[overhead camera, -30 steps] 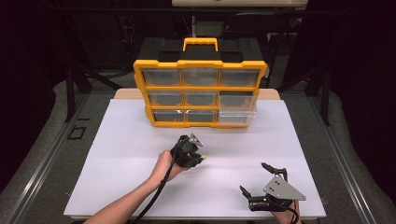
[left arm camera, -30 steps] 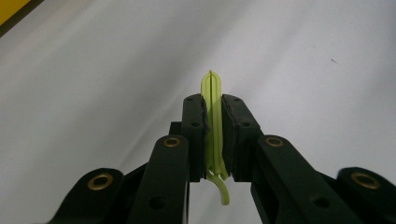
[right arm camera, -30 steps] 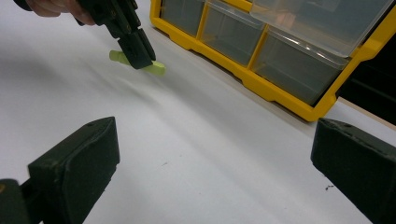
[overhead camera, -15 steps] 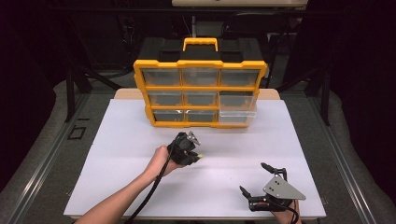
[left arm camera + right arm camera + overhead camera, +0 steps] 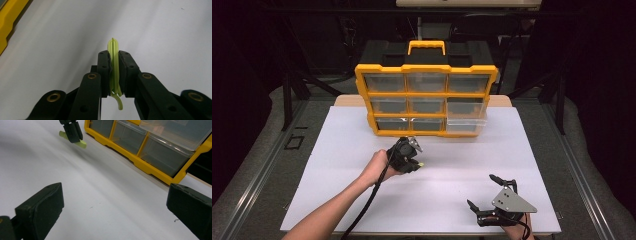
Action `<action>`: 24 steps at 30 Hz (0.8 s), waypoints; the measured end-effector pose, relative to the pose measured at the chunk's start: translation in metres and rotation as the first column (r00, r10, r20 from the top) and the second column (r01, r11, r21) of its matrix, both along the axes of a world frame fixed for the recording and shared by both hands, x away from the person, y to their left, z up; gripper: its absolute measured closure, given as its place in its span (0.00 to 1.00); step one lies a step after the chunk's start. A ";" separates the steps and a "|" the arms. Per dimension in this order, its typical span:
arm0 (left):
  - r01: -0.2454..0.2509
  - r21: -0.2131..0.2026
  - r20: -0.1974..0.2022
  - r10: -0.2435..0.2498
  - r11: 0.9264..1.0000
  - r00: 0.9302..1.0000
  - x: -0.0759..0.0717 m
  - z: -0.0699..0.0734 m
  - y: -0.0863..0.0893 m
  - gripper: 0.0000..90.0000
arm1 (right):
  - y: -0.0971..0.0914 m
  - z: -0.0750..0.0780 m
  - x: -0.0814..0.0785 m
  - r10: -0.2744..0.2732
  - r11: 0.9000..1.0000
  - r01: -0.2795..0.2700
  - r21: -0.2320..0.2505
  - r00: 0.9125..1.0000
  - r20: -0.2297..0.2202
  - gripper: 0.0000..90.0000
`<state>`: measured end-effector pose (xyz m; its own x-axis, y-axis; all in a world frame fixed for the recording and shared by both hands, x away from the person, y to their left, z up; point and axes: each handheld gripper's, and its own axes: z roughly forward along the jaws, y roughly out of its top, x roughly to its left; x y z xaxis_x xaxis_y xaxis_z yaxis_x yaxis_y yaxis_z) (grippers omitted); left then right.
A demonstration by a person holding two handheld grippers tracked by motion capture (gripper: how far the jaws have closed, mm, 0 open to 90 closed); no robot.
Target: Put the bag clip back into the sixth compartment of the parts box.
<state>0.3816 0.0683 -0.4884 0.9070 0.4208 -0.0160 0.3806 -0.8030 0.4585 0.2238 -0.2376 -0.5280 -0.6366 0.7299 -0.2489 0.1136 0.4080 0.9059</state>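
White surface (image 5: pixel 337 150); yellow drawer organizer (image 5: pixel 427 100) stands at far centre, right hand-held gripper (image 5: pixel 493 197) resting near-right on it.

Your left gripper (image 5: pixel 411 156): carried on an outstretched left forearm (image 5: pixel 329 212) that enters from the lower edge, jaws clamped together on a thin strip, held mid-surface. Your right gripper (image 5: pixel 492 200): low at the near right corner, right hand (image 5: pixel 514 232) barely in frame, jaws spread wide with nothing between them.
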 end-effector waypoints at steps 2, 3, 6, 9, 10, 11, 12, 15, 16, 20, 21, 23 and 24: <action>0.007 0.009 0.004 -0.007 1.000 1.000 0.002 0.002 0.001 0.89 | 0.000 0.000 0.000 0.000 1.000 0.000 -0.001 1.000 -0.002 0.01; 0.014 0.014 0.005 -0.014 1.000 1.000 0.003 0.003 0.000 0.89 | -0.001 0.000 0.000 0.001 1.000 -0.001 0.000 1.000 0.001 0.01; 0.022 0.023 0.007 -0.022 0.999 1.000 0.005 0.005 0.000 0.89 | -0.001 0.000 0.001 0.000 1.000 0.000 0.004 1.000 0.000 0.01; 0.028 0.033 0.003 -0.028 0.999 1.000 0.007 0.005 -0.001 0.89 | -0.001 0.000 0.001 0.000 1.000 0.000 0.001 1.000 -0.003 0.01; 0.029 0.037 0.003 -0.029 0.999 1.000 0.008 0.006 -0.001 0.89 | -0.001 0.000 0.000 0.001 1.000 -0.001 0.004 1.000 -0.001 0.01; 0.034 0.050 0.006 -0.035 0.998 0.999 0.010 0.007 -0.002 0.89 | -0.002 0.000 0.000 0.000 1.000 0.000 0.002 1.000 0.000 0.01; 0.034 0.050 0.006 -0.035 0.998 0.999 0.010 0.007 -0.002 0.89 | -0.002 0.000 0.000 0.000 1.000 0.000 0.002 1.000 0.000 0.01; 0.044 0.061 0.013 -0.045 0.997 0.999 0.014 0.010 -0.001 0.89 | -0.002 0.000 0.000 -0.001 1.000 0.001 0.004 1.000 -0.001 0.01; 0.049 0.063 0.017 -0.050 0.997 0.999 0.015 0.011 -0.001 0.89 | -0.002 0.000 0.001 -0.003 1.000 0.003 0.003 1.000 -0.004 0.01; 0.054 0.071 0.034 -0.056 0.996 0.998 0.020 0.015 0.001 0.89 | -0.002 0.000 0.000 -0.004 1.000 0.004 0.002 1.000 -0.002 0.01; 0.052 0.074 0.035 -0.055 0.996 0.998 0.021 0.016 0.002 0.89 | -0.002 0.000 0.000 -0.002 1.000 0.002 0.005 1.000 -0.002 0.01; 0.057 0.075 0.041 -0.060 0.996 0.997 0.022 0.018 0.003 0.89 | -0.003 0.000 -0.001 -0.005 1.000 0.005 0.008 1.000 -0.001 0.01; 0.063 0.076 0.041 -0.066 0.995 0.997 0.023 0.019 0.003 0.89 | -0.003 0.000 -0.001 -0.005 1.000 0.005 0.008 1.000 -0.001 0.01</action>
